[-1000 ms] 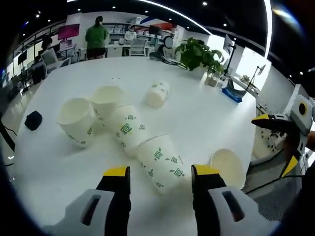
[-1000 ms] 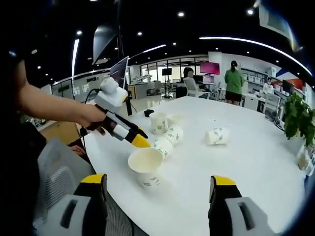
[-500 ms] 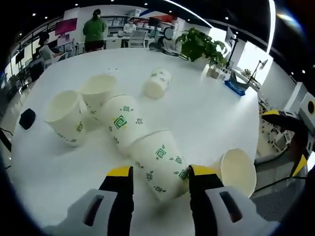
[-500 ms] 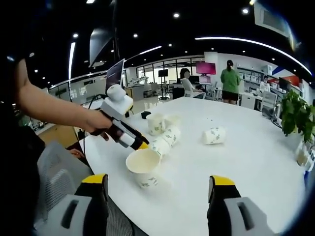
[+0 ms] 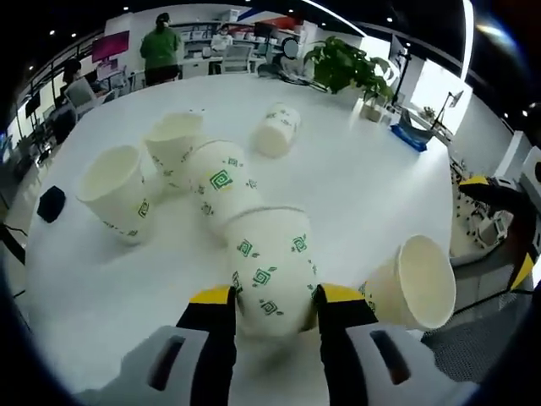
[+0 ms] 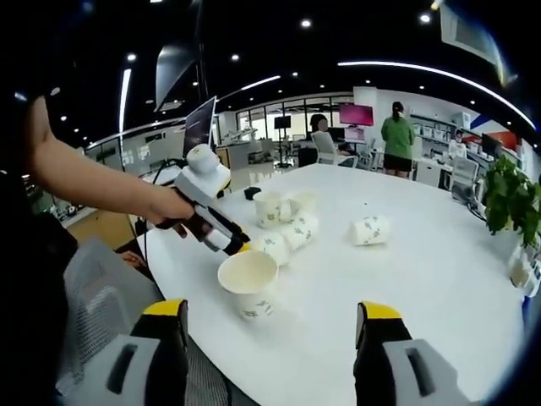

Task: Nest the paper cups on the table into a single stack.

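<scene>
My left gripper (image 5: pixel 272 298) clamps a lying white green-printed paper cup (image 5: pixel 269 266); my right gripper (image 6: pixel 270 313) hangs wide open, empty.

Both grippers look the same build: light grey plastic bodies with a dark oblong slot on each jaw, black jaw sections and bright yellow tips. That's the left gripper (image 5: pixel 272 298) up close, and the right gripper (image 6: pixel 270 320) matches it. Seen from the right gripper view, the left one has a white body, a black neck and a thin dark cable trailing off it. The hand (image 6: pixel 165 207) holding it belongs to a bare forearm, with dark clothing at the shoulder.
</scene>
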